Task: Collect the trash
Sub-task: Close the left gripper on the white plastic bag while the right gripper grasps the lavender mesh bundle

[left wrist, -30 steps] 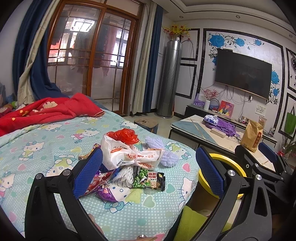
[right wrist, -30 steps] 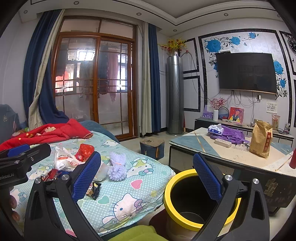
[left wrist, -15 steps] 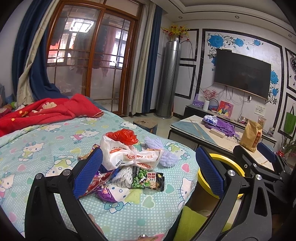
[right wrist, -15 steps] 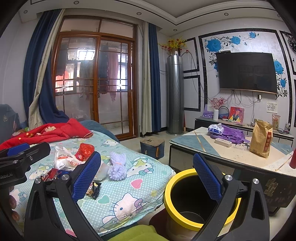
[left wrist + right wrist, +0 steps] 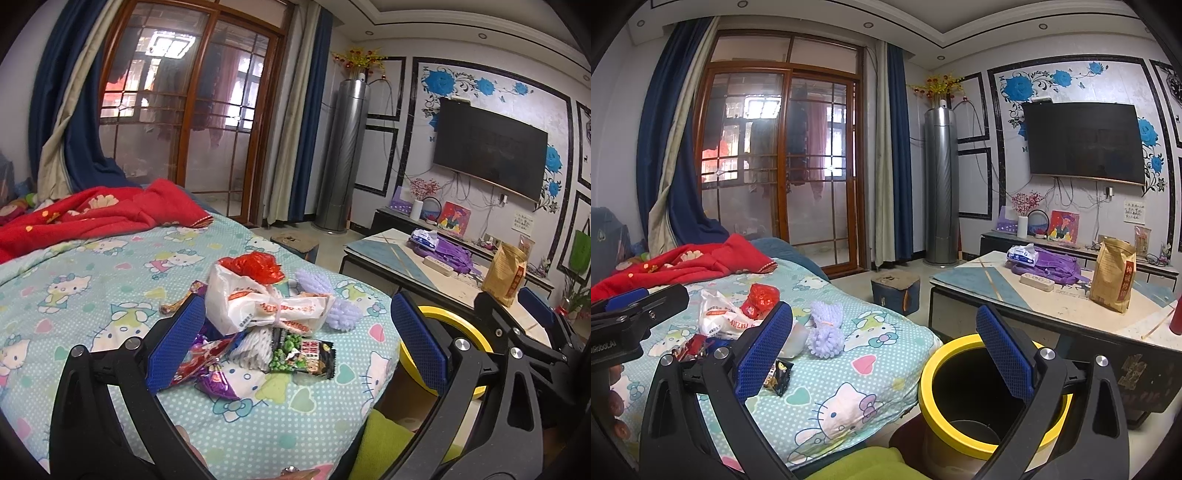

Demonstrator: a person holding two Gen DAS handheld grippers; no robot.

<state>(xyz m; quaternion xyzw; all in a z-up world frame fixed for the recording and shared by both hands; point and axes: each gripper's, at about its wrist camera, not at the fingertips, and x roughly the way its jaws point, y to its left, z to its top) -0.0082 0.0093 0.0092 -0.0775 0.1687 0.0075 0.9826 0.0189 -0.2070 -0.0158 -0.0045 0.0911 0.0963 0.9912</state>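
A pile of trash lies on the Hello Kitty bedsheet (image 5: 92, 266): a white plastic bag (image 5: 258, 306), a red plastic bag (image 5: 258, 264), a green pea snack packet (image 5: 303, 356), a purple wrapper (image 5: 216, 384) and a lilac foam net (image 5: 332, 295). My left gripper (image 5: 295, 343) is open and empty, hovering just before the pile. My right gripper (image 5: 882, 354) is open and empty, above the bed's edge and a yellow-rimmed bin (image 5: 964, 443). The pile also shows in the right wrist view (image 5: 731, 317), with the foam net (image 5: 827, 332).
A red blanket (image 5: 92, 210) lies at the bed's far side. A low table (image 5: 1052, 306) right of the bin holds a brown paper bag (image 5: 1112, 273) and purple cloth (image 5: 1052, 264). A small stool (image 5: 895, 291) stands on the floor beyond the bed.
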